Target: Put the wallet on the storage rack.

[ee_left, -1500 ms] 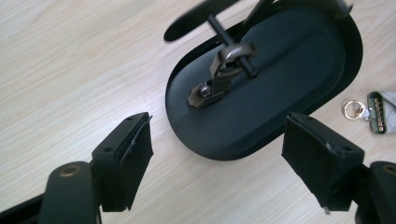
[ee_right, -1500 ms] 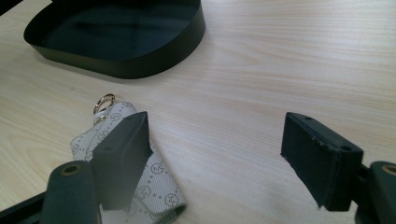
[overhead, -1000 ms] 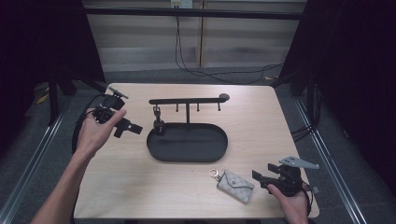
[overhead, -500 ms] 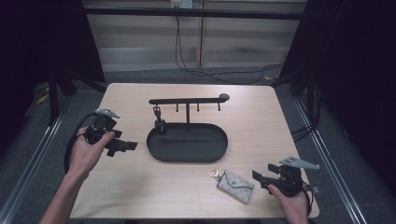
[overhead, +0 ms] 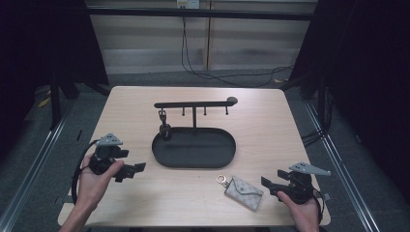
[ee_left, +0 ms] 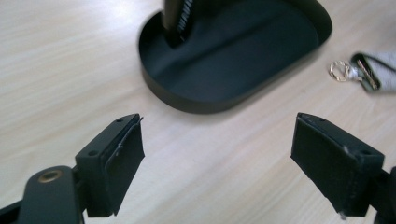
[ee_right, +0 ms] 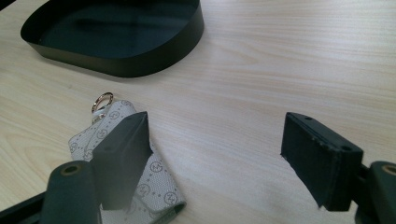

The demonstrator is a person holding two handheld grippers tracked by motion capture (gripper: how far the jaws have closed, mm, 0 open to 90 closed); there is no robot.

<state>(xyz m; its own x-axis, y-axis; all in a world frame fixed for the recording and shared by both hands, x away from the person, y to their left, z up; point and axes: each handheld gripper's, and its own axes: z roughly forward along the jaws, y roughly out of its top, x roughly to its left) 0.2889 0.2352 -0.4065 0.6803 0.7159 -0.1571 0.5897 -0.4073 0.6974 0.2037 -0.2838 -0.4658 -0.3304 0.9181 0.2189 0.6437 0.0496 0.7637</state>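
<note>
Jaws wide and empty on right gripper (ee_right: 217, 154) and left gripper (overhead: 130, 169). Soft, light key pouch (overhead: 243, 192) lying flat at lower right of high view, just beside right jaws. Probably best pinched across the body, below ring (overhead: 222, 180); counter (overhead: 270, 130) beneath.

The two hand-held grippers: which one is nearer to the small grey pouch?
The right hand-held gripper, just beside the pouch; the left hand-held gripper is across the table.
</note>
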